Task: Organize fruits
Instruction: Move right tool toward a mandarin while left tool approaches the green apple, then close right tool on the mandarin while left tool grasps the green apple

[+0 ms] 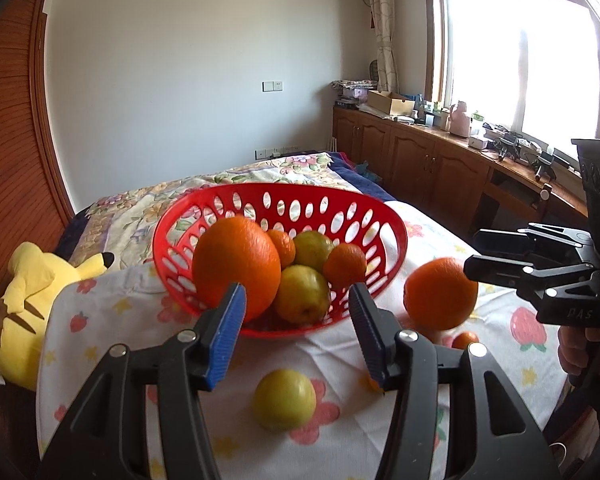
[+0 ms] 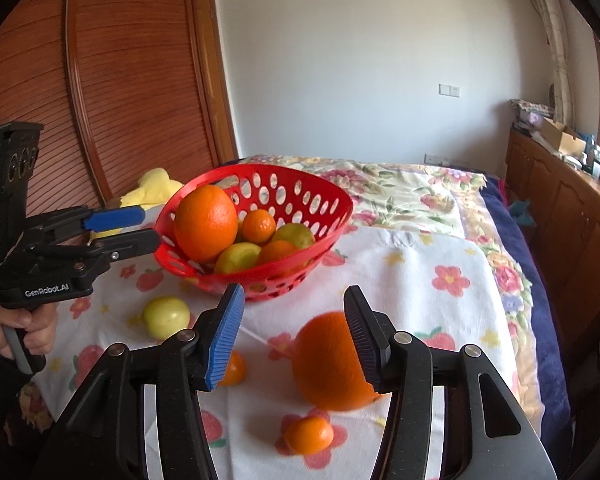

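Observation:
A red perforated basket (image 1: 260,200) (image 2: 320,200) stands on the flowered cloth and holds a big orange (image 1: 236,268) (image 2: 205,222), two mandarins and two yellow-green fruits. On the cloth lie a big orange (image 1: 440,294) (image 2: 328,364), a yellow-green fruit (image 1: 284,398) (image 2: 166,316) and small mandarins (image 2: 309,435) (image 2: 233,369). My left gripper (image 1: 296,336) (image 2: 140,228) is open and empty, just before the basket. My right gripper (image 2: 294,336) (image 1: 476,254) is open, with the loose big orange against its right finger.
A yellow plush toy (image 1: 24,312) lies left of the cloth by the wooden wardrobe (image 2: 100,80). The bed's quilt (image 2: 420,188) stretches behind the basket. Wooden cabinets (image 1: 440,168) with clutter run along the window wall on the right.

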Motion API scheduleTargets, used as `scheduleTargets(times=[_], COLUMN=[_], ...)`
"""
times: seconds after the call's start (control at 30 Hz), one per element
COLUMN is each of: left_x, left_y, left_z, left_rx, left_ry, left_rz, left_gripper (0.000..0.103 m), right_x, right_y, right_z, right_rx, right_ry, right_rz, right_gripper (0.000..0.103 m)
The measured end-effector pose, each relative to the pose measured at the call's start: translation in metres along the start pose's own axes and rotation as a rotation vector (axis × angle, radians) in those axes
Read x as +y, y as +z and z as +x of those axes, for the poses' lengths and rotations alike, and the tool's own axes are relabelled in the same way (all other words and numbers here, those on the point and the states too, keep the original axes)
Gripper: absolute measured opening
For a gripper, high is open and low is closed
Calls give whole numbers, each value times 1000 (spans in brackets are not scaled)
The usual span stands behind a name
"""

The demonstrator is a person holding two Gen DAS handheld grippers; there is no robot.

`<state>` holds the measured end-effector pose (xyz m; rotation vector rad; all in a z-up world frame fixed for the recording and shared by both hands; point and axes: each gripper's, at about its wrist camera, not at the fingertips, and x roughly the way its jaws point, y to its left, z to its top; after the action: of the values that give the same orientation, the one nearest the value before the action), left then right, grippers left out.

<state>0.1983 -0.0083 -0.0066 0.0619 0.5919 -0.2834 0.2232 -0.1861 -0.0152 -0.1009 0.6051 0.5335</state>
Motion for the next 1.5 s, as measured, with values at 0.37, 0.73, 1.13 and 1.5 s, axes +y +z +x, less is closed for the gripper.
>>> scheduleTargets(times=[0.37,0.73,1.13,1.5], left_x=[2,10,11,5], left_y=[-35,-56,-70,-73], left_z=[-6,20,35,44], left_rx=[31,106,160,186], left_ry=[29,41,40,44], left_rz=[-28,-54,-66,-48], left_gripper=[57,57,57,58], right_x=[7,6,5,1], right_y=[-31,-58,-84,-87], right_z=[-15,-6,9,13], right_rx=[20,64,137,159], right_ry=[-28,-51,-36,-77], right_rz=[22,39,55,56], right_gripper=[53,53,52,52])
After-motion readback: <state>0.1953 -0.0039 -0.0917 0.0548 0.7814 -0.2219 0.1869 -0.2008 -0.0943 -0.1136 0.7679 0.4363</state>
